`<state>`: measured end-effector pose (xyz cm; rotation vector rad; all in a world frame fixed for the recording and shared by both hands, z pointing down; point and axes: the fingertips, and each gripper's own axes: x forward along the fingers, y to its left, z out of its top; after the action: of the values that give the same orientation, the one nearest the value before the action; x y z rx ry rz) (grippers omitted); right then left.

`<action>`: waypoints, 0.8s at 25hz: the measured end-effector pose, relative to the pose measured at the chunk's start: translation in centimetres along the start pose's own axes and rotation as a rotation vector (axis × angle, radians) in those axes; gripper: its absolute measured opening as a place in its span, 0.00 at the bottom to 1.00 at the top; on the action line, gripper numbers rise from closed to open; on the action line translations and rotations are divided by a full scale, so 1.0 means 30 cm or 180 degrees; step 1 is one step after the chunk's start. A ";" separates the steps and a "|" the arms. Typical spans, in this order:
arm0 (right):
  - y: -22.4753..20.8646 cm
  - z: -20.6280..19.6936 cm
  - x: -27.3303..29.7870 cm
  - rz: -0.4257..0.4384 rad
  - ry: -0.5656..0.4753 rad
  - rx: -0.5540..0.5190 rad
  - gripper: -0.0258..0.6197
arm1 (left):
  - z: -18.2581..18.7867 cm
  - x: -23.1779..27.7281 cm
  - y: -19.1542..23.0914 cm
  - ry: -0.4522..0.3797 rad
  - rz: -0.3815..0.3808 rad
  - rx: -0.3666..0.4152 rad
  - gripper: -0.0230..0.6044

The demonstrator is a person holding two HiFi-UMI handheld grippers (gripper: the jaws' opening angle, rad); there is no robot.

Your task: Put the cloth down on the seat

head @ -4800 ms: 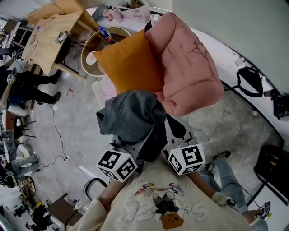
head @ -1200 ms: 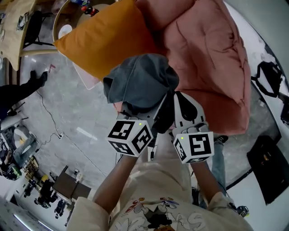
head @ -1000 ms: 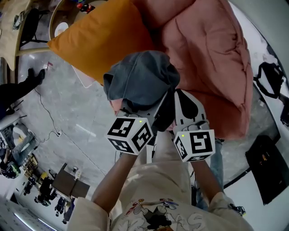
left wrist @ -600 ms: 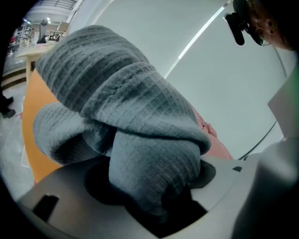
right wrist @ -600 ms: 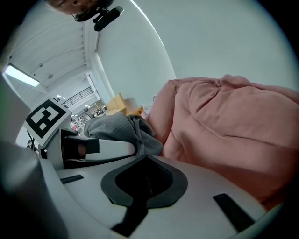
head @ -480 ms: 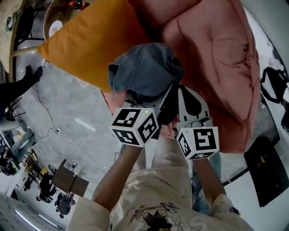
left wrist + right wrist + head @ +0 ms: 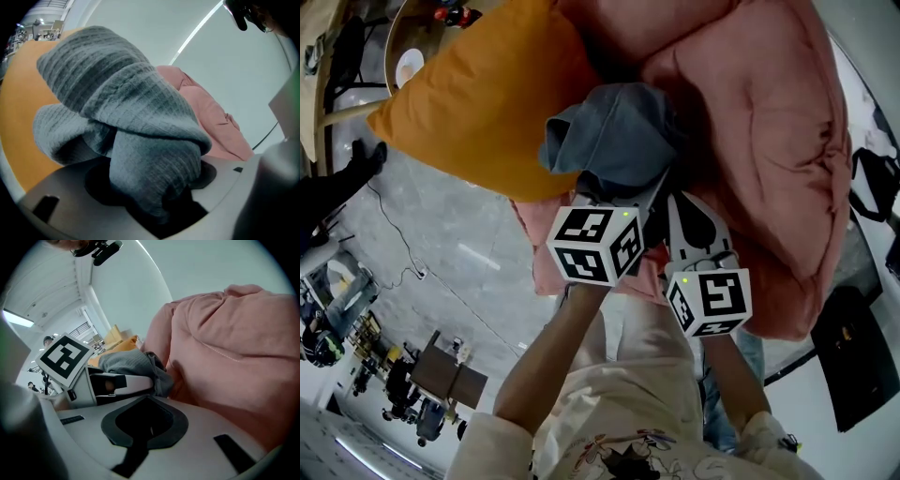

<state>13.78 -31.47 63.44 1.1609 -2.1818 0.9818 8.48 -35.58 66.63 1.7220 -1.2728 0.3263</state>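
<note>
Head view, cloth: the grey cloth [image 7: 614,141] hangs bunched above the pink seat [image 7: 769,187], just beside the orange cushion [image 7: 478,103]. I judge it is not yet resting on anything.
Head view, left gripper [image 7: 619,192]: it carries the bundle from below, its marker cube towards me.
Head view, right gripper [image 7: 682,211]: it rides alongside, just beside the bundle, and carries nothing.
Left gripper view, jaws: they are clamped on a thick fold of the cloth [image 7: 122,117], and the rest mushrooms over the top.
Left gripper view, target: the orange cushion [image 7: 18,117] fills the left and the seat [image 7: 211,122] lies to the right. I should steer right, clear of the cushion.
Left gripper view, release: I should lower until the hanging folds settle on the padding, then open fully and back out low, so the ribbed weave does not snag a pad.
Right gripper view, jaws: they are drawn close together with nothing in them.
Right gripper view, seat: pink padding [image 7: 234,348] rises right in front, with the cloth [image 7: 129,362] off to the left.
Right gripper view, advice: I should keep this side off the bundle, ready to nudge a stray fold onto the seat.
</note>
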 end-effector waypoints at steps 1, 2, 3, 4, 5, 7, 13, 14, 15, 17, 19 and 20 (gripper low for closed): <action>-0.002 -0.001 0.003 0.0000 0.0012 0.0004 0.07 | 0.000 0.015 0.001 0.0010 -0.0008 -0.0027 0.58; -0.005 0.000 0.006 -0.0006 0.0017 0.0012 0.07 | 0.001 0.028 0.001 0.0019 -0.0018 -0.0045 0.58; -0.008 0.003 0.009 -0.0016 0.0016 0.0029 0.07 | 0.005 0.040 0.000 0.0026 -0.0027 -0.0050 0.58; -0.011 0.007 0.013 -0.0027 0.0013 0.0056 0.07 | 0.009 0.049 0.000 0.0032 -0.0035 -0.0050 0.58; -0.014 0.008 0.018 -0.0035 0.0013 0.0094 0.07 | 0.010 0.057 0.001 0.0037 -0.0040 -0.0052 0.58; -0.022 0.001 0.030 -0.0030 0.0034 0.0195 0.07 | 0.002 0.077 0.009 0.0060 -0.0038 -0.0083 0.58; -0.029 -0.006 0.056 -0.0023 0.0080 0.0247 0.07 | -0.059 0.166 0.072 0.0184 0.0042 -0.0128 0.58; -0.036 -0.006 0.059 -0.0053 0.0077 0.0274 0.07 | -0.065 0.179 0.084 0.0197 0.0022 -0.0182 0.58; -0.048 -0.006 0.061 -0.0092 0.0074 0.0302 0.07 | -0.071 0.195 0.096 0.0208 0.0003 -0.0255 0.58; -0.071 -0.006 0.062 -0.0161 0.0074 0.0338 0.07 | -0.081 0.227 0.127 0.0228 0.0003 -0.0367 0.58; -0.082 -0.005 0.062 -0.0189 0.0078 0.0348 0.07 | -0.086 0.262 0.165 0.0251 0.0042 -0.0338 0.58; -0.084 -0.003 0.063 -0.0194 0.0081 0.0345 0.07 | -0.087 0.282 0.183 0.0272 0.0072 -0.0284 0.58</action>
<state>14.93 -33.32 65.74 1.2494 -2.0833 1.0941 8.18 -38.73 76.57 1.6028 -1.2274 0.3477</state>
